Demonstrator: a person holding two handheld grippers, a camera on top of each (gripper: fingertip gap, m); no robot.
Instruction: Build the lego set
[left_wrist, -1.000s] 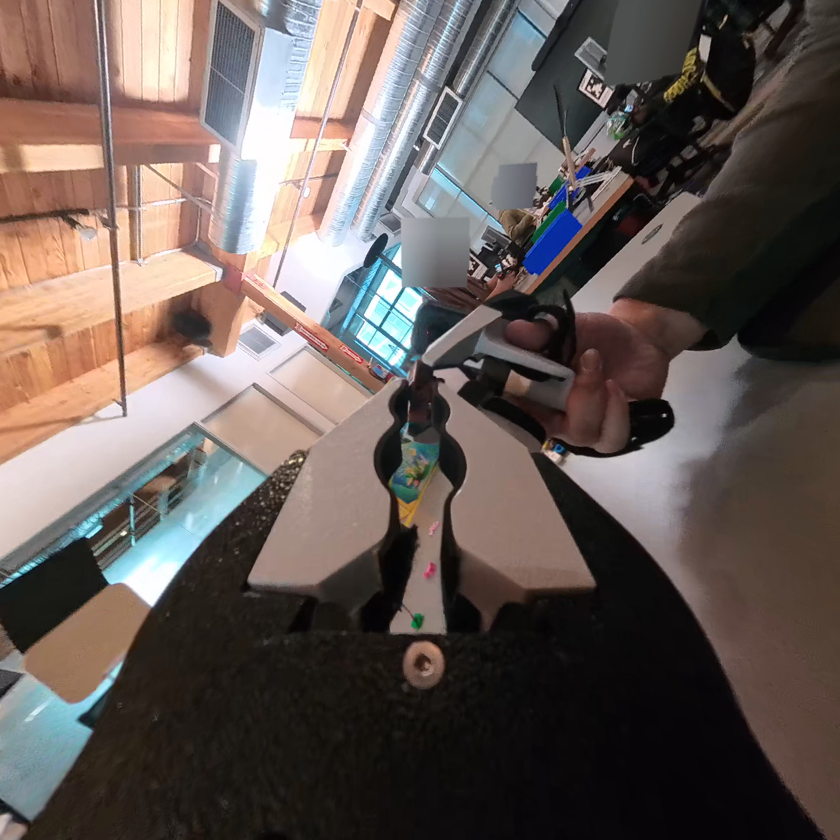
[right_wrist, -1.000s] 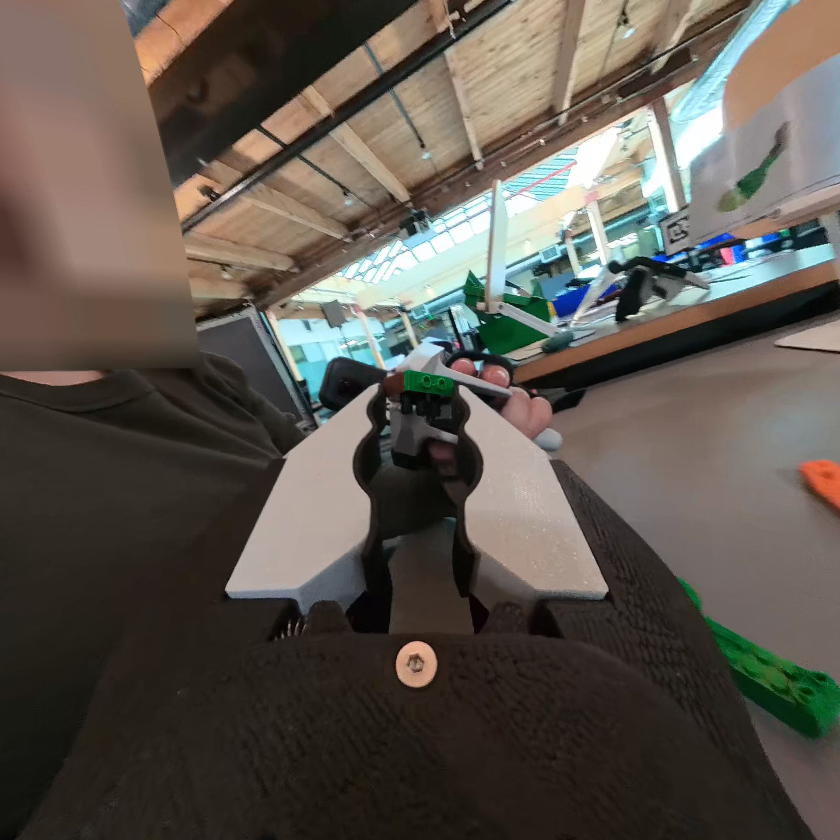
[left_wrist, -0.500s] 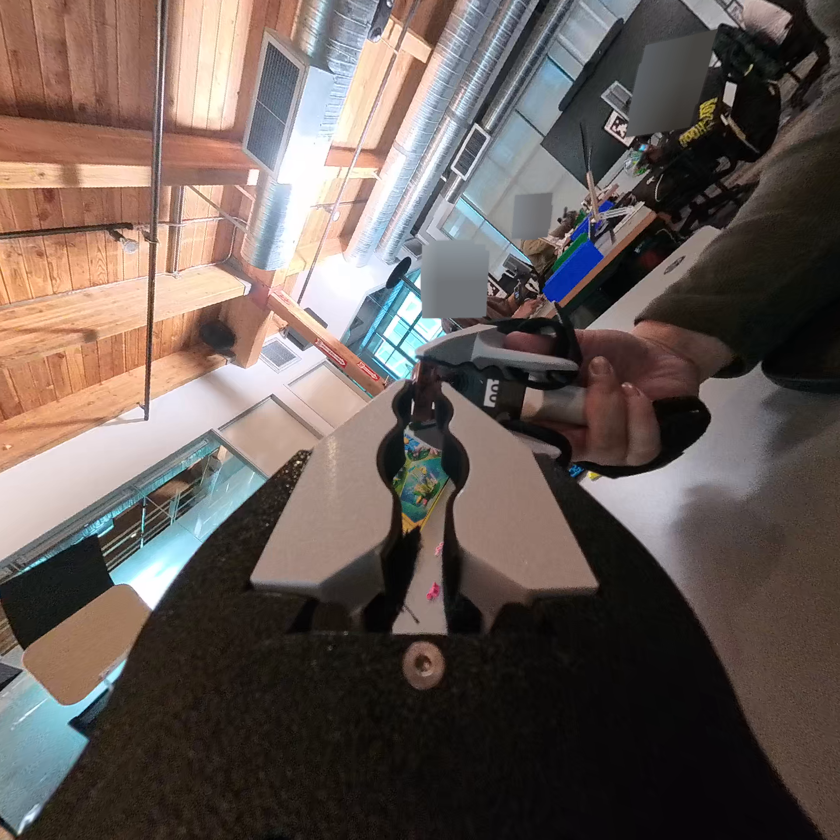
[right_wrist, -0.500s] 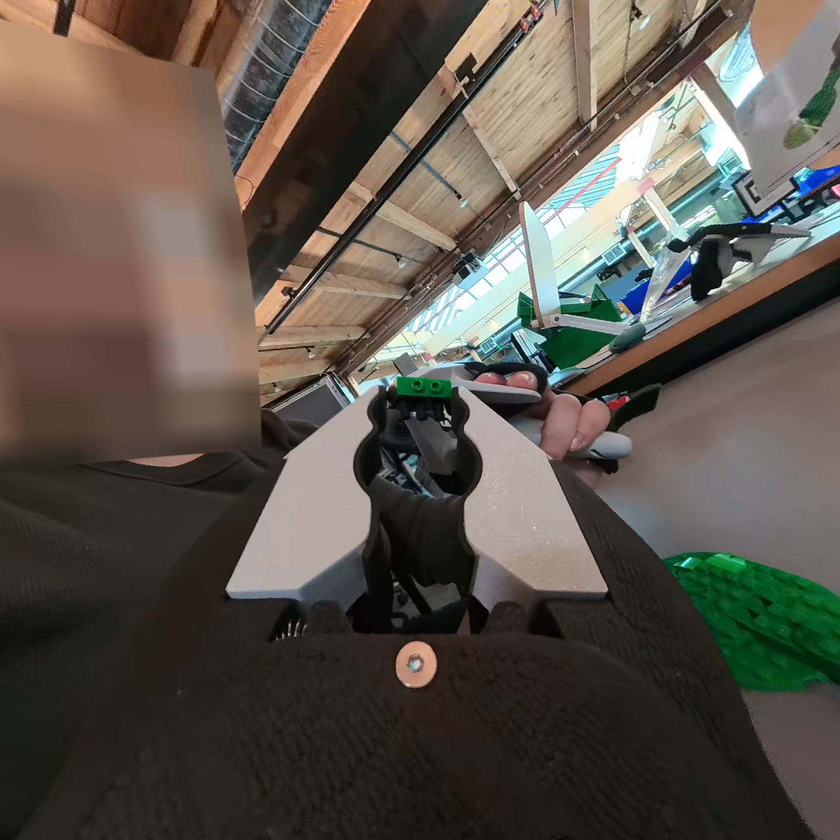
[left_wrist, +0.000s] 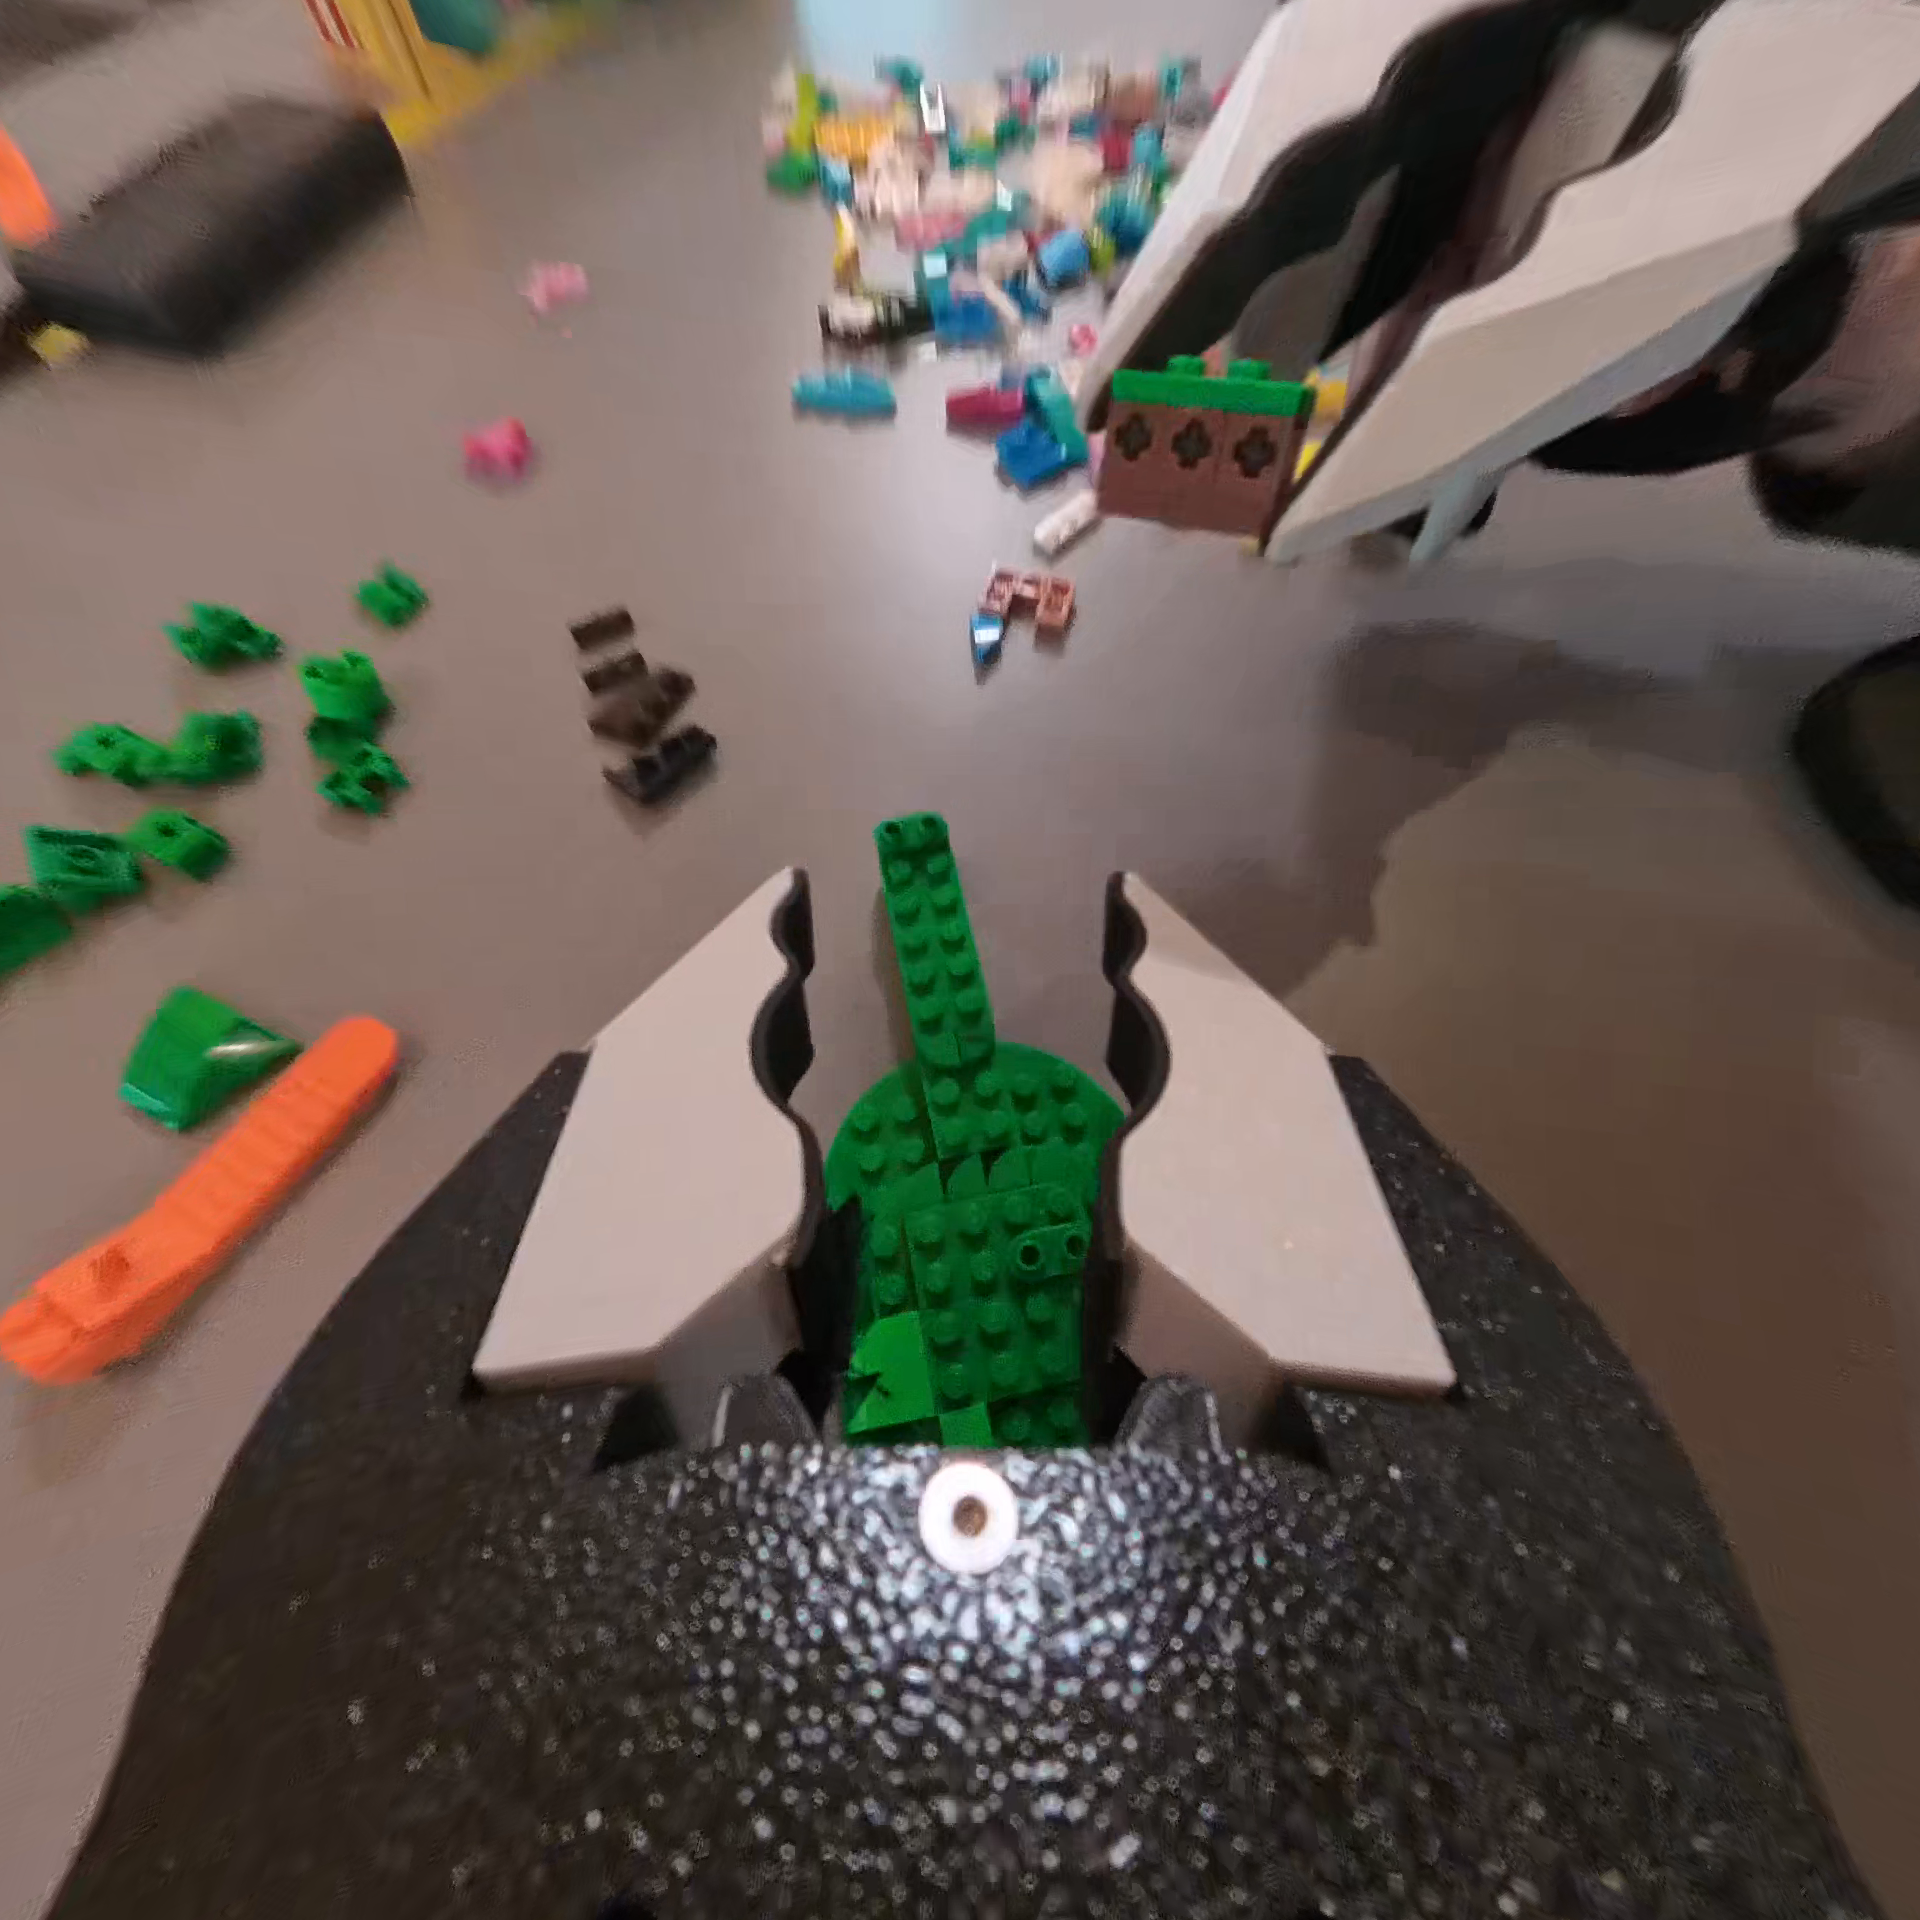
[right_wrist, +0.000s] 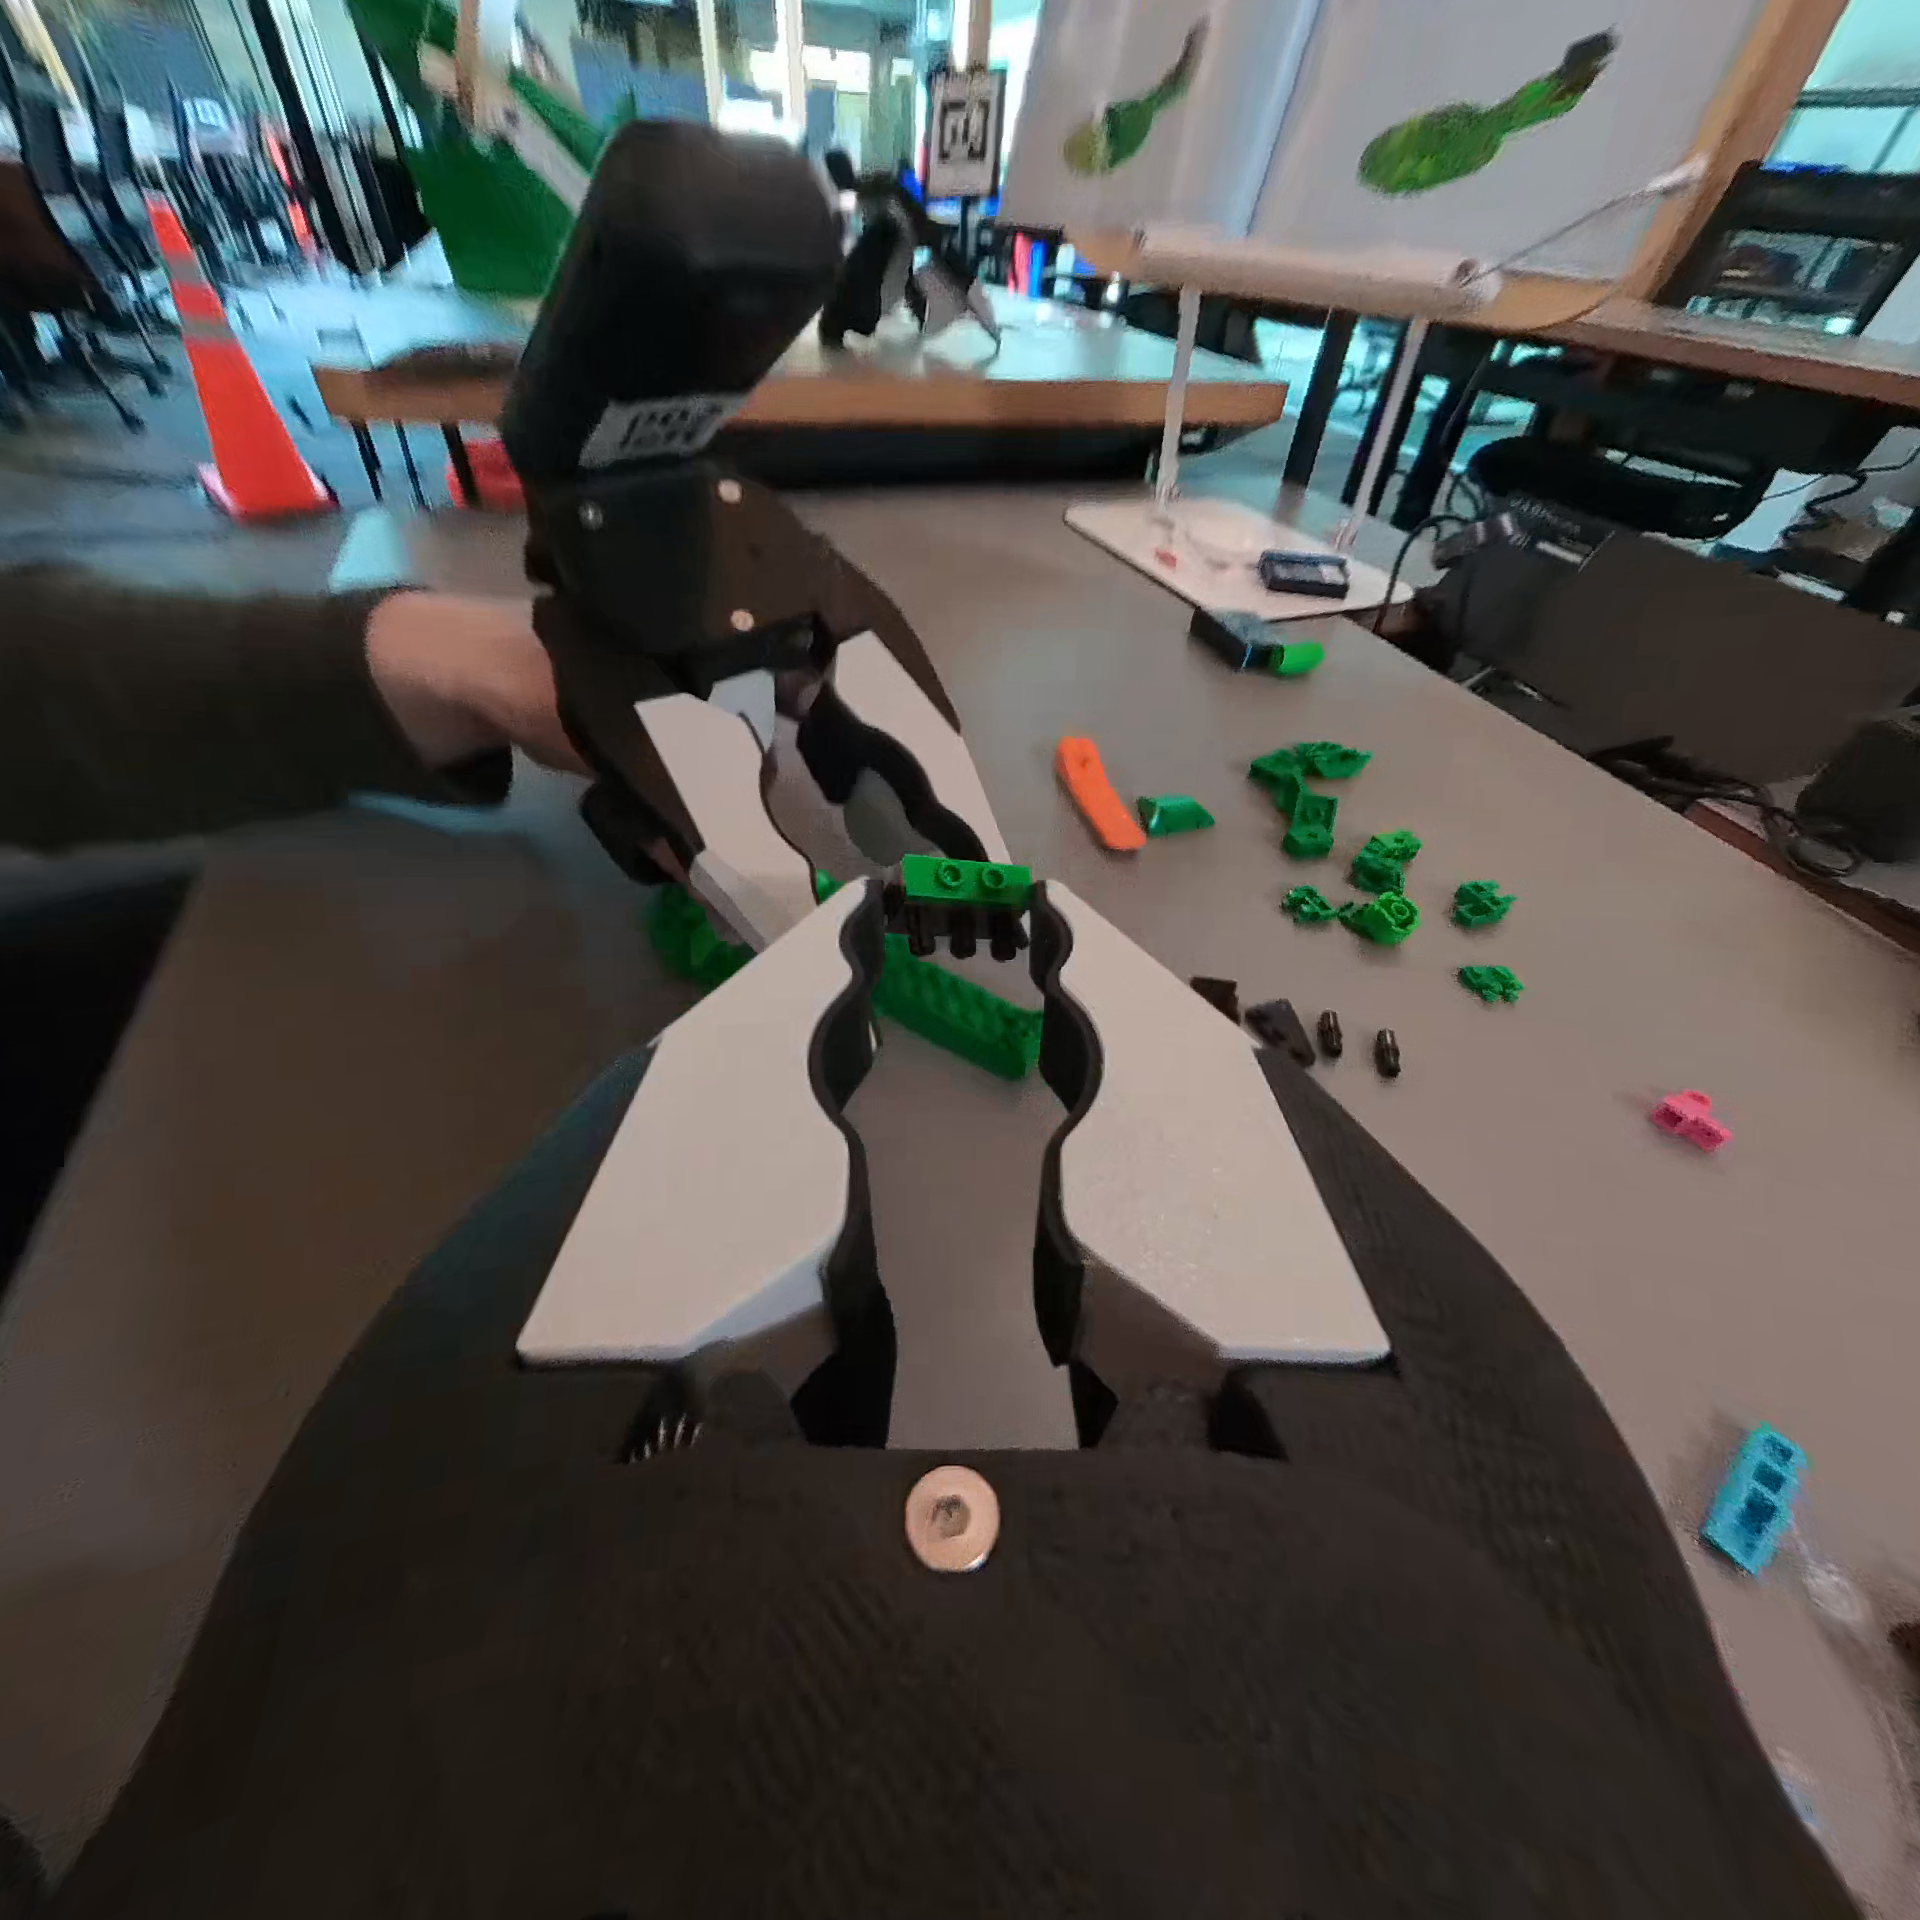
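My left gripper (left_wrist: 956, 997): spread wide over flat green studded lego plate assembly (left_wrist: 961, 1174) | my right gripper (right_wrist: 956, 914): clamping small brown-and-green lego block (right_wrist: 961, 899) | grey table (left_wrist: 1455, 1039): loose bricks scattered

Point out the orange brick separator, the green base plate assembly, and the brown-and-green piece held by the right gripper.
orange brick separator (left_wrist: 197, 1195): left wrist view, middle of its ridged handle.
green base plate assembly (left_wrist: 971, 1184): left wrist view, rounded studded body.
brown-and-green piece (left_wrist: 1195, 457): left wrist view, brown underside.

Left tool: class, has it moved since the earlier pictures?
Yes. The left tool then pointed up at the ceiling beams; now it points down over the green baseplate on the table.
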